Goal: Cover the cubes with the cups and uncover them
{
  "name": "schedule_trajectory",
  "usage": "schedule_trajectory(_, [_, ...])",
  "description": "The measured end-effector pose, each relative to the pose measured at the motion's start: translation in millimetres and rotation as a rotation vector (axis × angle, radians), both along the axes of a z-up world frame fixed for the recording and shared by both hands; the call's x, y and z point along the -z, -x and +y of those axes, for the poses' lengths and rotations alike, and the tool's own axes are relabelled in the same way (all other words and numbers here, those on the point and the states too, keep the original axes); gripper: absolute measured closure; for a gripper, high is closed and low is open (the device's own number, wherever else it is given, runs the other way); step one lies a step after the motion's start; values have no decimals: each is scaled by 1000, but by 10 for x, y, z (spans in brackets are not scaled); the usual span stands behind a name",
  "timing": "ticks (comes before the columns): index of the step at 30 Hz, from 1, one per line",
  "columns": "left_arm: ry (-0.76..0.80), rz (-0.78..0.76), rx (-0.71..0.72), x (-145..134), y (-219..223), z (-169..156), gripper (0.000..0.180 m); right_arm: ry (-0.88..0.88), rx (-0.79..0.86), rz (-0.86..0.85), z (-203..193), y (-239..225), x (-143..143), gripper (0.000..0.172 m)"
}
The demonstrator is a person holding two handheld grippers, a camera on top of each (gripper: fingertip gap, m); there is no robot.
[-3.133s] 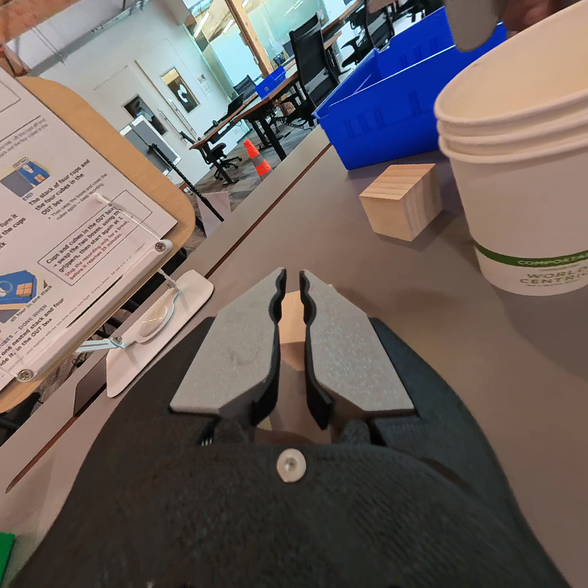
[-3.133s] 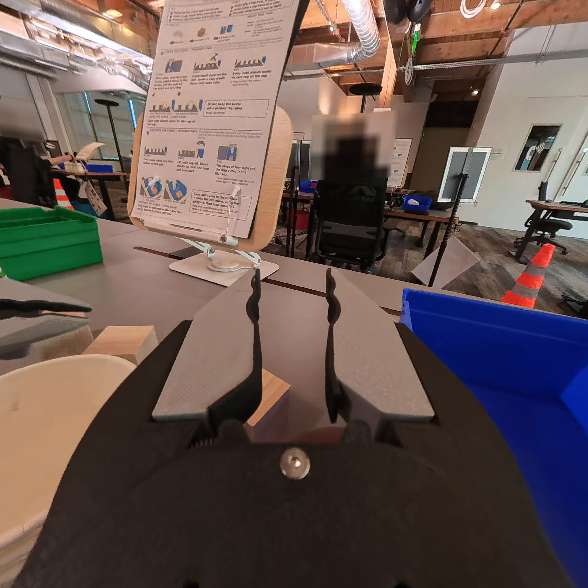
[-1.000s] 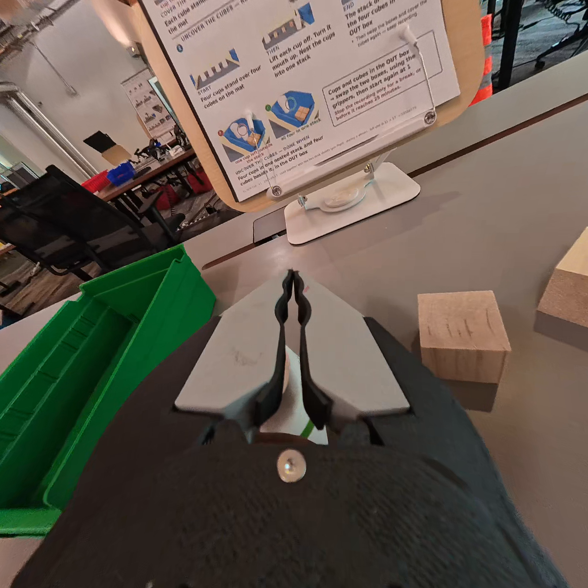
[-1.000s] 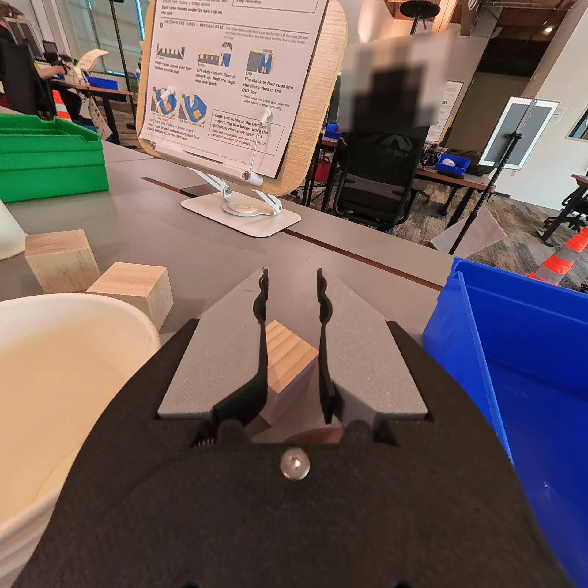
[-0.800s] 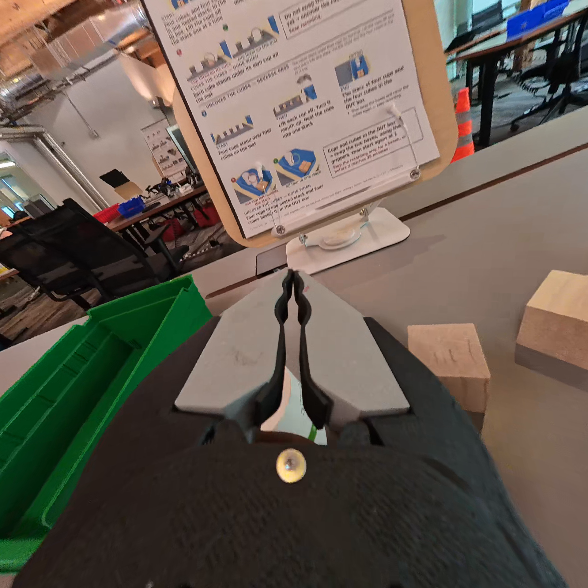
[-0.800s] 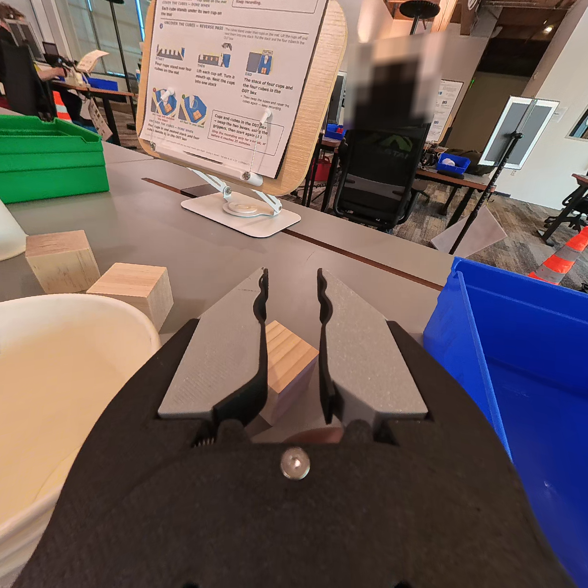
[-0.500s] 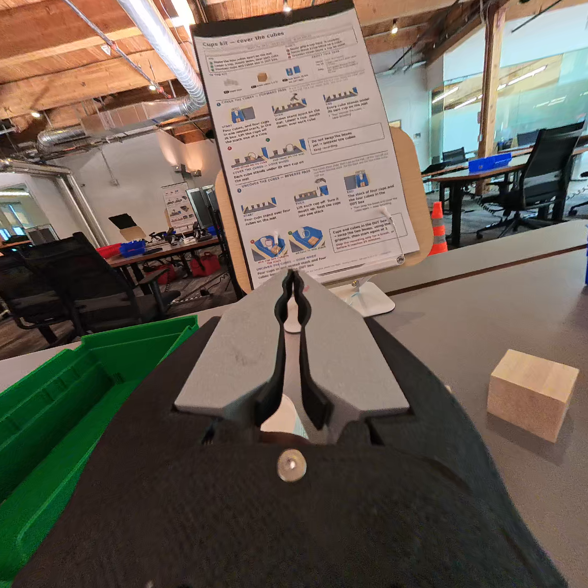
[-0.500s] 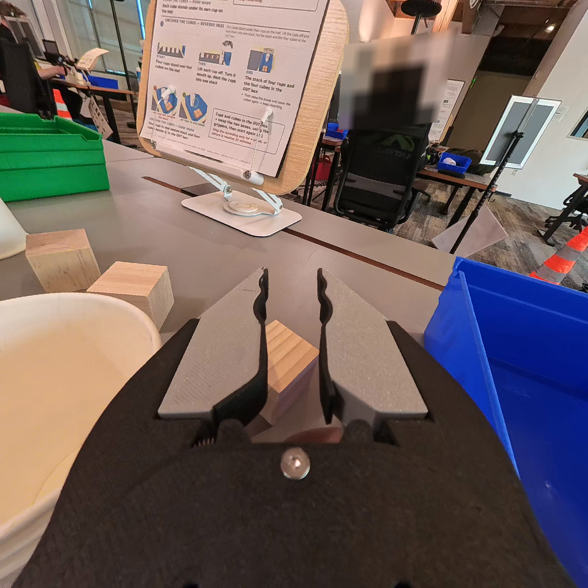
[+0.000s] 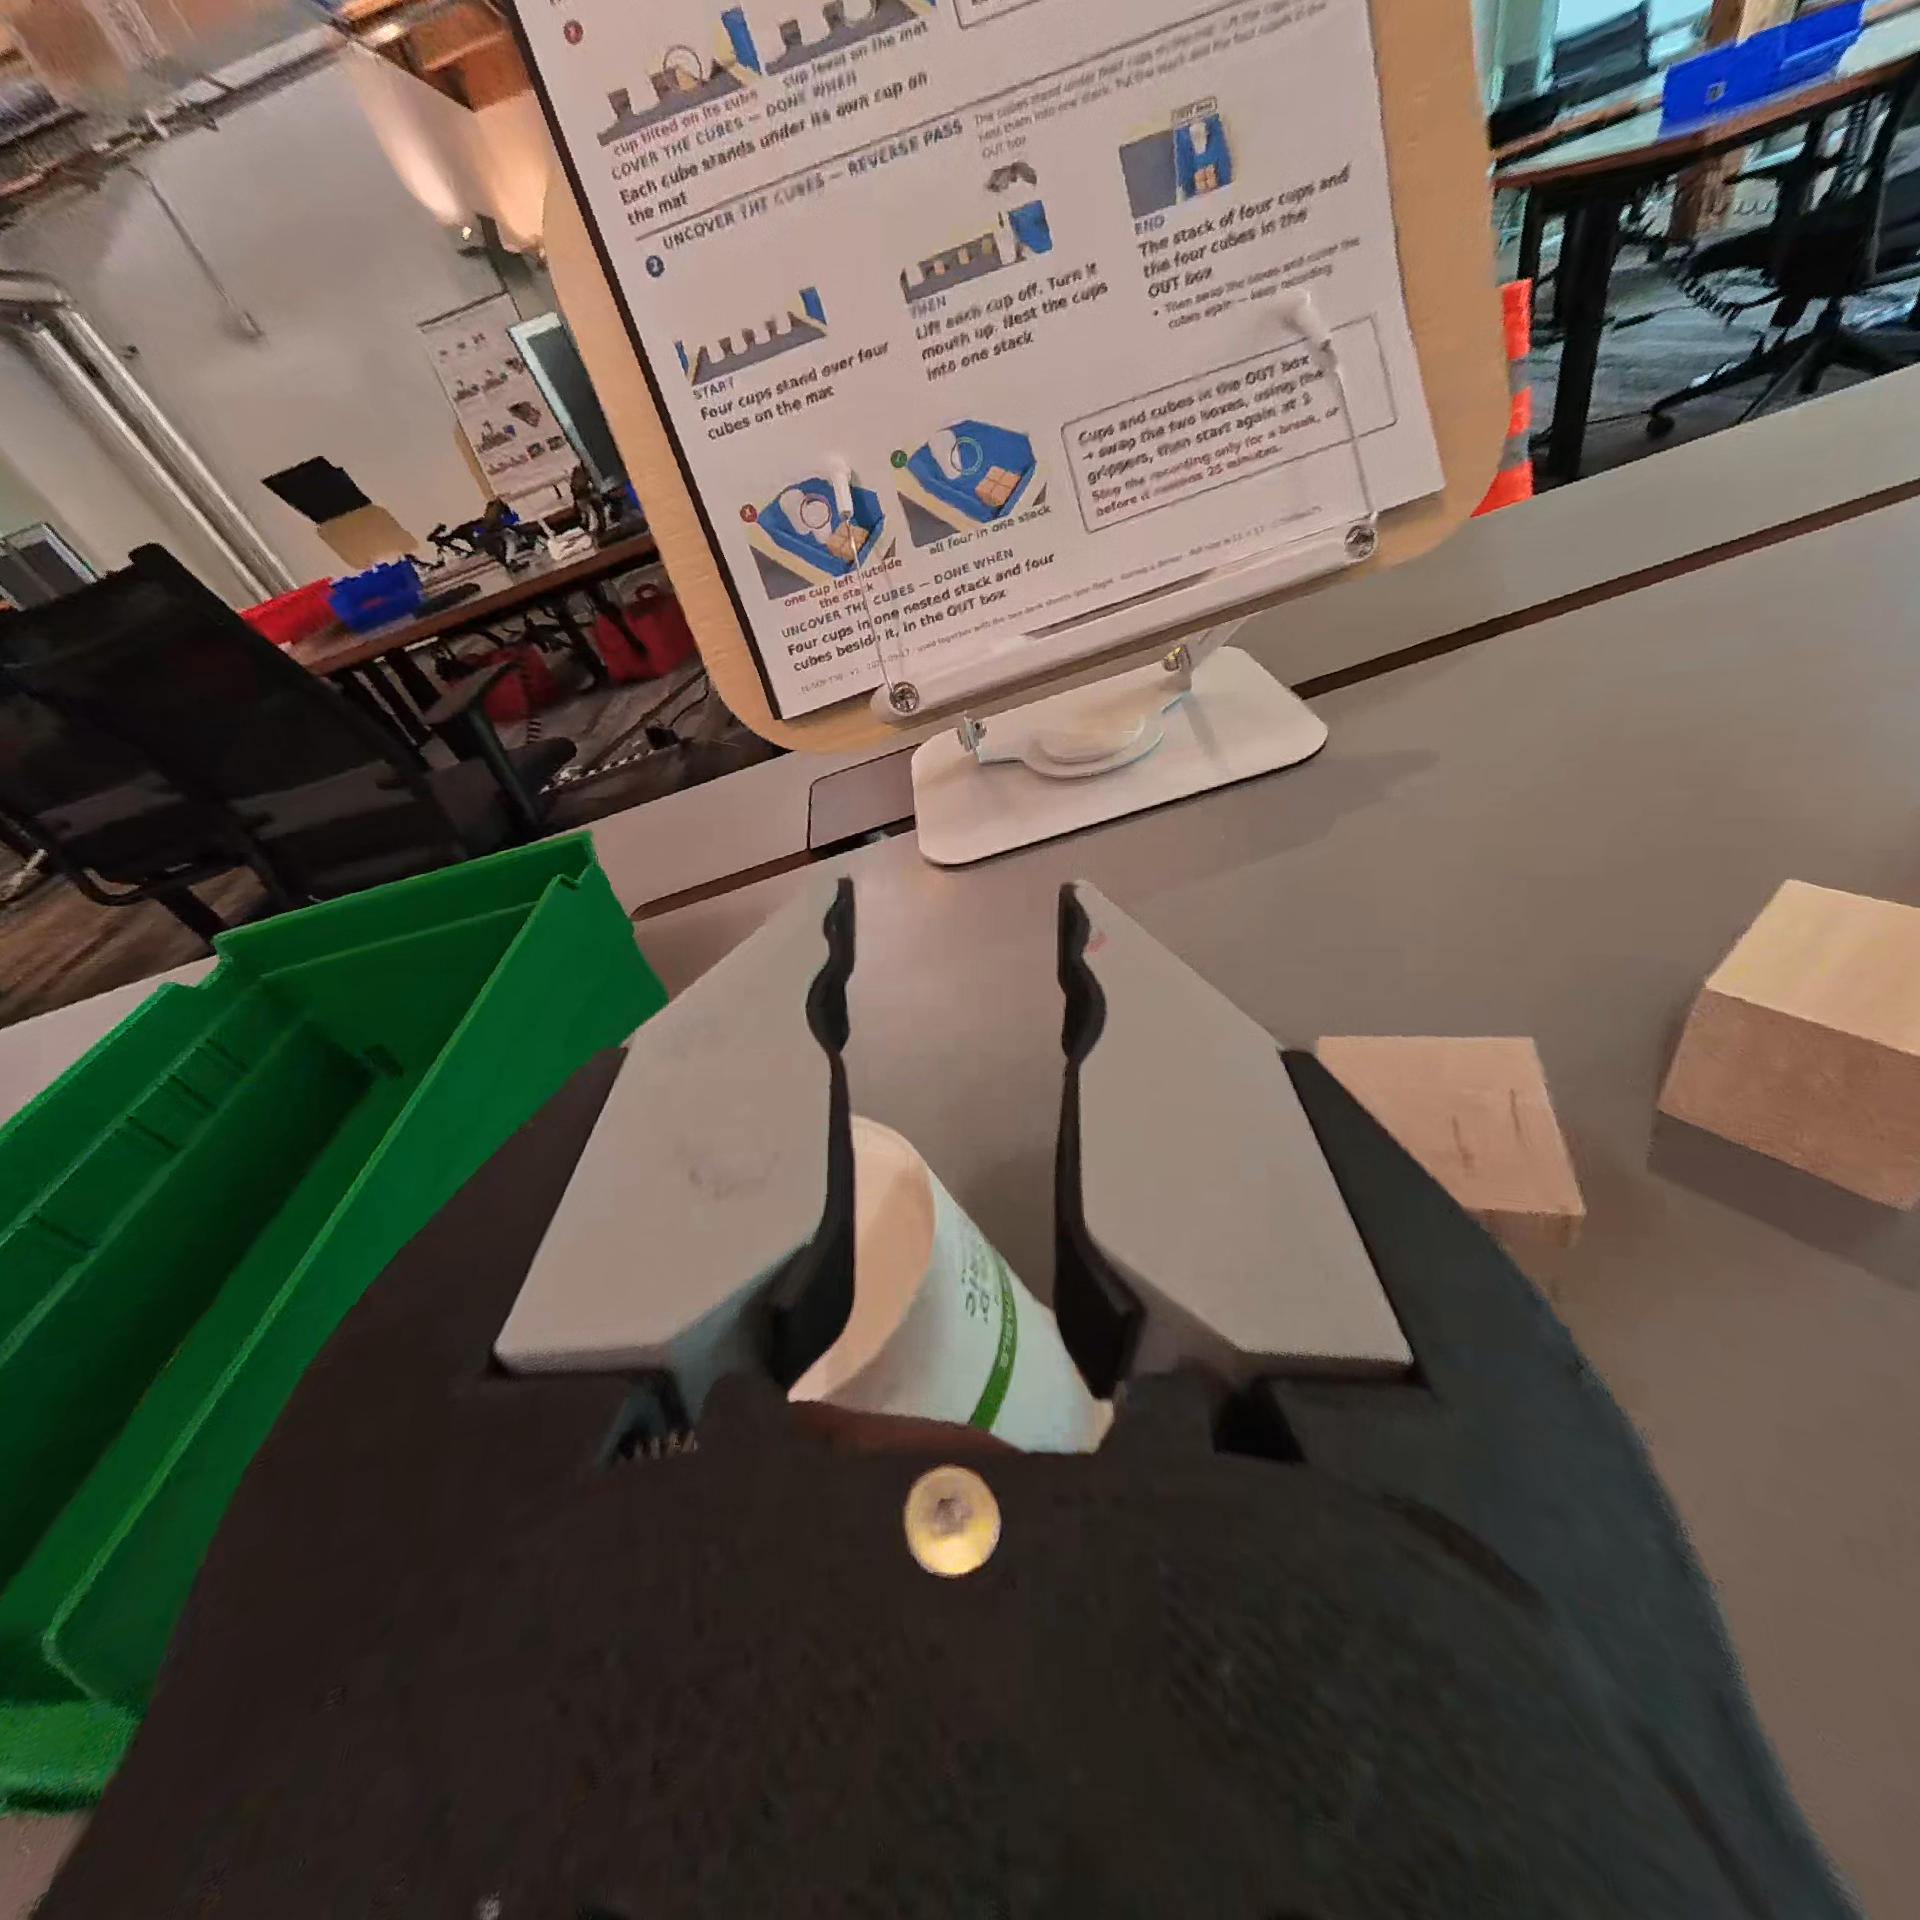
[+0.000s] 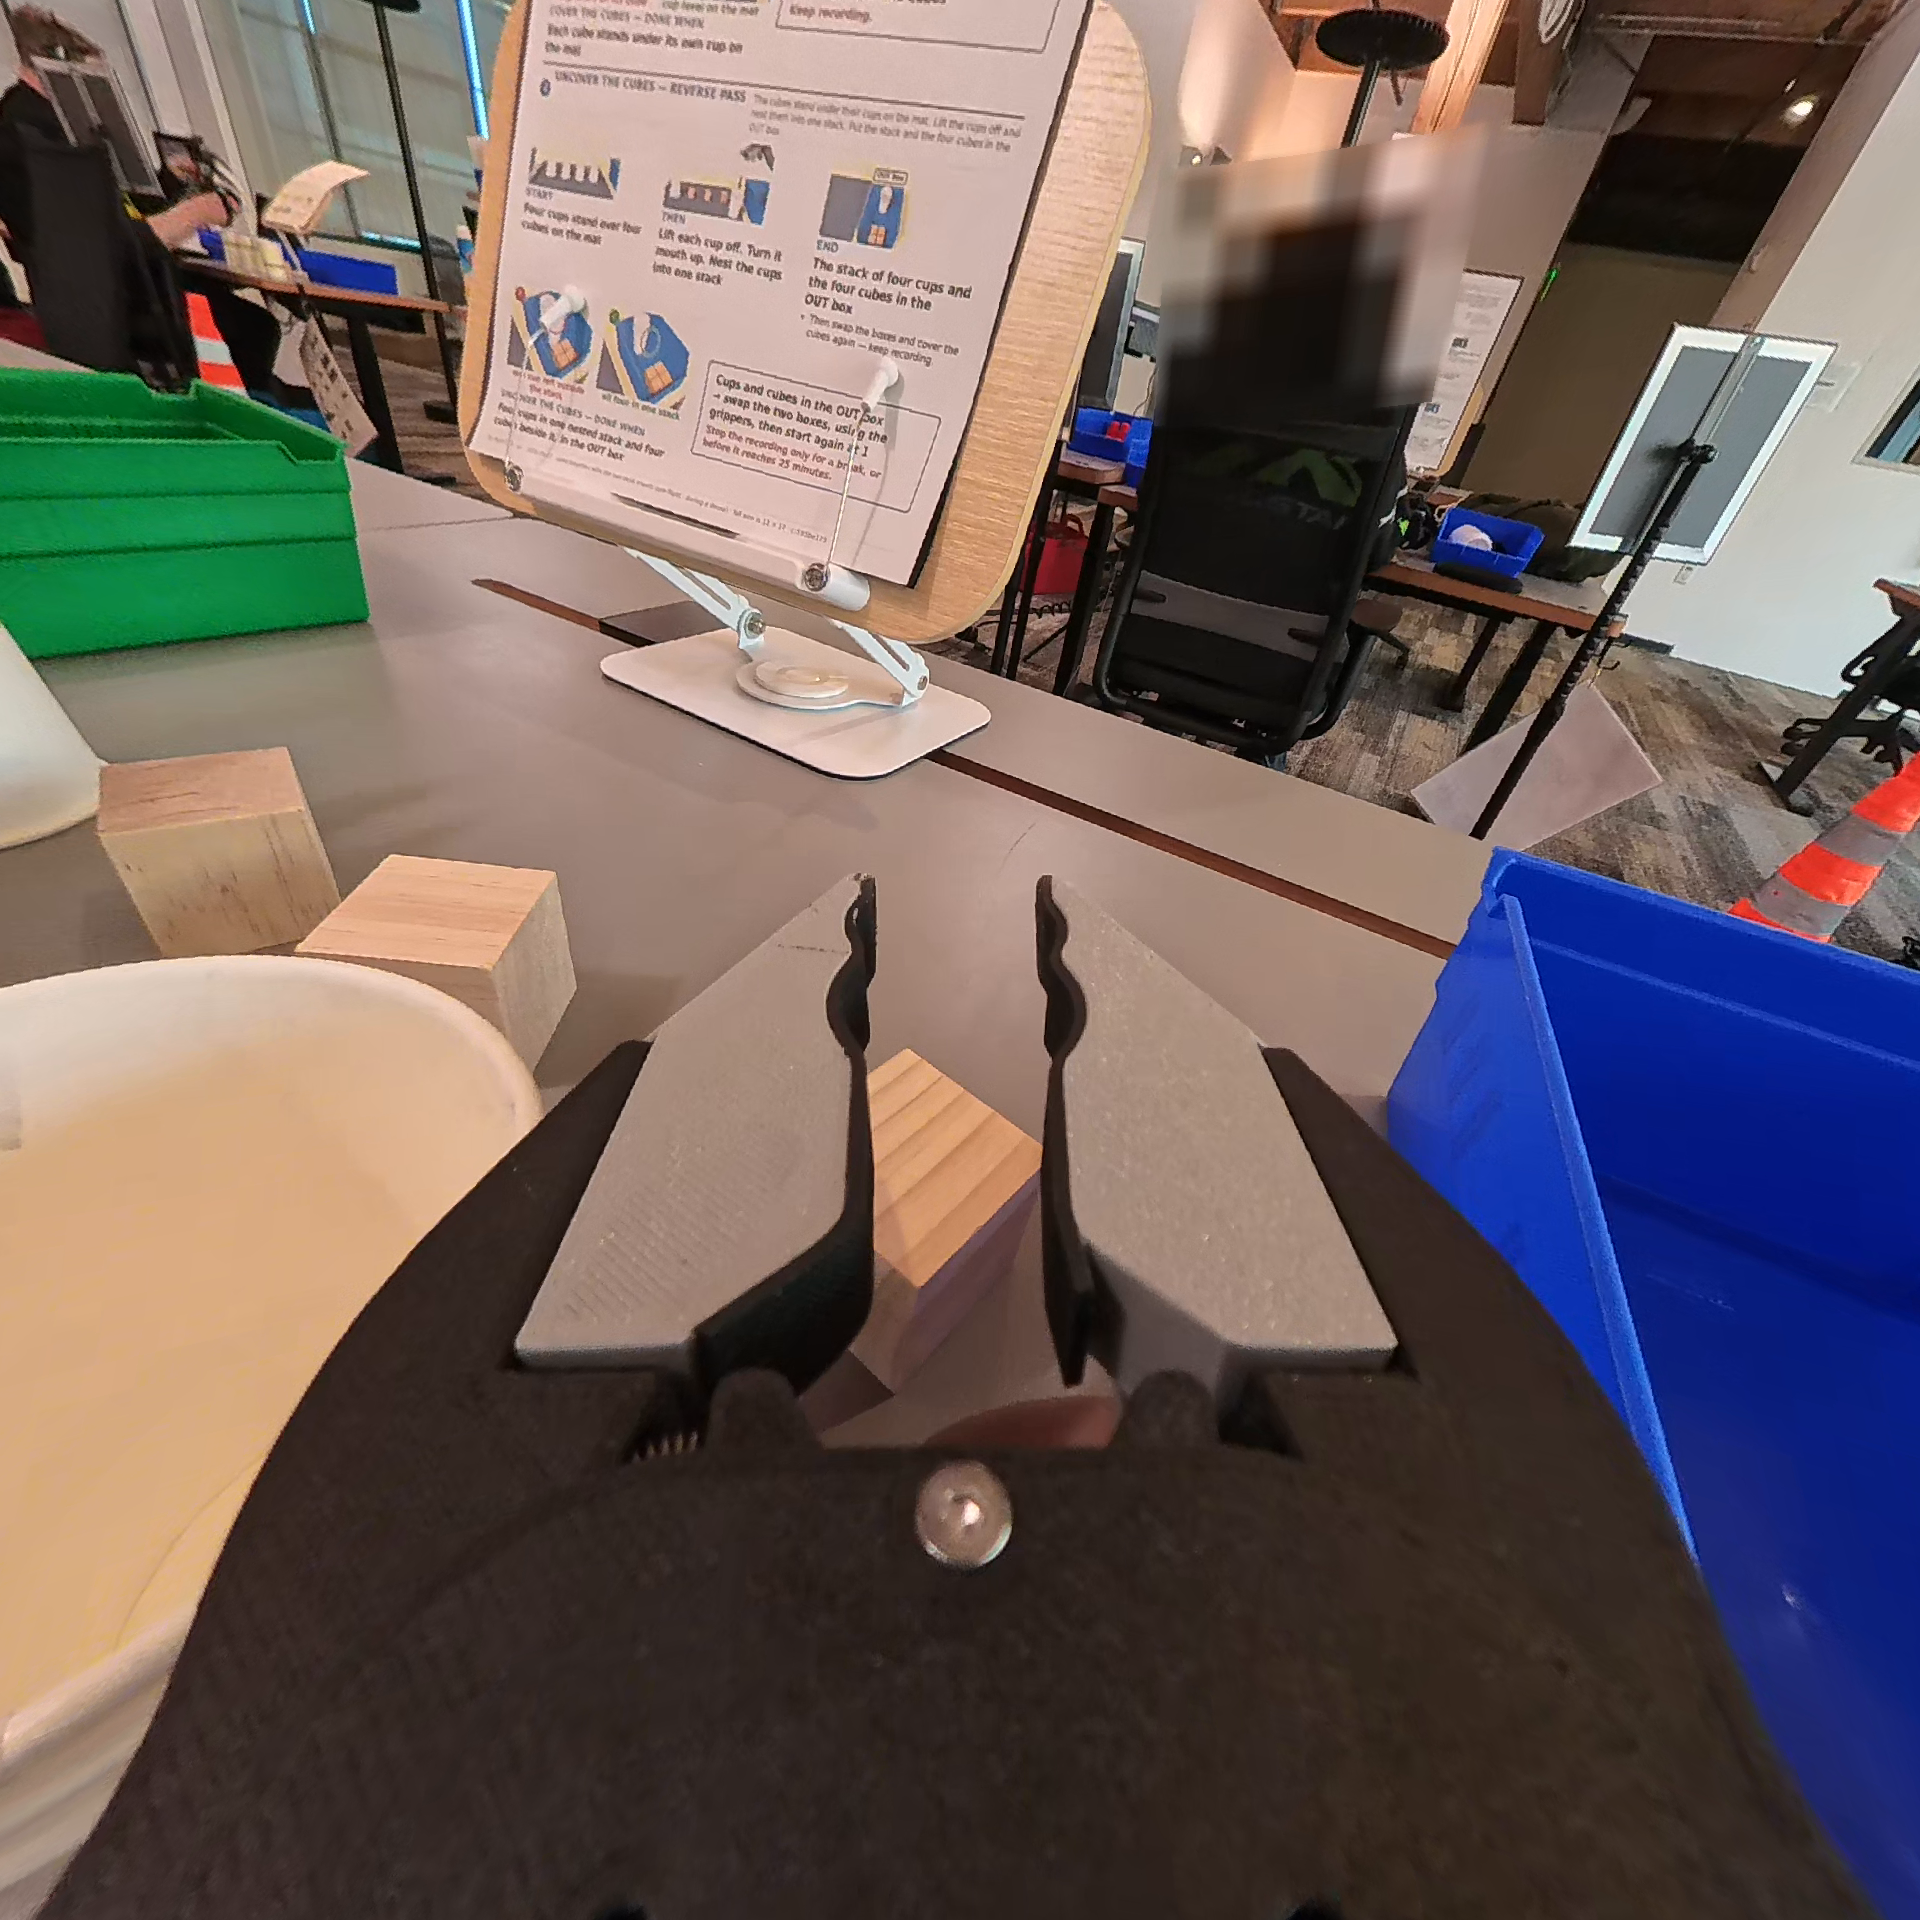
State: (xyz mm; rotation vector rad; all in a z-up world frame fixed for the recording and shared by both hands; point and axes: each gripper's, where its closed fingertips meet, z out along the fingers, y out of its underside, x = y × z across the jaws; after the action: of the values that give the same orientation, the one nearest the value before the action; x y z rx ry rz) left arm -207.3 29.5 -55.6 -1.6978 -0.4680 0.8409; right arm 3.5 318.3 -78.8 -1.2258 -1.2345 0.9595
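Observation:
In the left wrist view my left gripper (image 9: 951, 914) is open, with bare table between its fingertips. A white paper cup with a green band (image 9: 935, 1278) shows lower down between the fingers, and no pad presses on it. Two wooden cubes (image 9: 1455, 1132) (image 9: 1808, 1049) sit on the table to its right. In the right wrist view my right gripper (image 10: 951, 904) is open. A wooden cube (image 10: 935, 1174) lies on the table below it, with a gap to the right finger. A stack of white cups (image 10: 156, 1247) stands mouth up at its left. Two more cubes (image 10: 208, 852) (image 10: 457, 935) lie beyond the stack.
A green bin (image 9: 260, 1143) is at the left and also shows in the right wrist view (image 10: 156, 520). A blue bin (image 10: 1662, 1195) stands close on the right. An instruction sheet on a wooden stand (image 10: 779, 312) is at the far table edge. A white cup wall (image 10: 31, 748) shows at the left edge.
My left gripper was shut on the white cup, tipped down toward the table and opened, so the cup is out of its grasp. My right gripper has hardly moved.

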Motion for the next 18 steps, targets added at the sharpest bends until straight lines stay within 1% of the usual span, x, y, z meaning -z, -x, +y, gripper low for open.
schedule_trajectory(2, [78,-14,-38,129,68,-44,140,0,-2,0,-4,0,-1,144])
schedule_trajectory(4, [173,-72,-51,343,118,-59,134,0,-2,0,-7,1,-2,144])
schedule_trajectory(5, [198,-61,-61,372,138,-61,125,-1,-2,0,-8,1,-3,144])
schedule_trajectory(8, [212,-37,-91,356,162,-102,141,-1,-1,4,-7,-5,-12,144])
schedule_trajectory(10, [190,-14,-78,282,145,-130,179,1,-1,7,-6,-8,-19,144])
schedule_trajectory(12, [166,-40,-26,274,88,-105,180,2,-2,8,-6,-10,-23,144])
schedule_trajectory(18, [189,-44,-7,281,68,-90,180,-1,-3,4,-14,-5,-14,144])
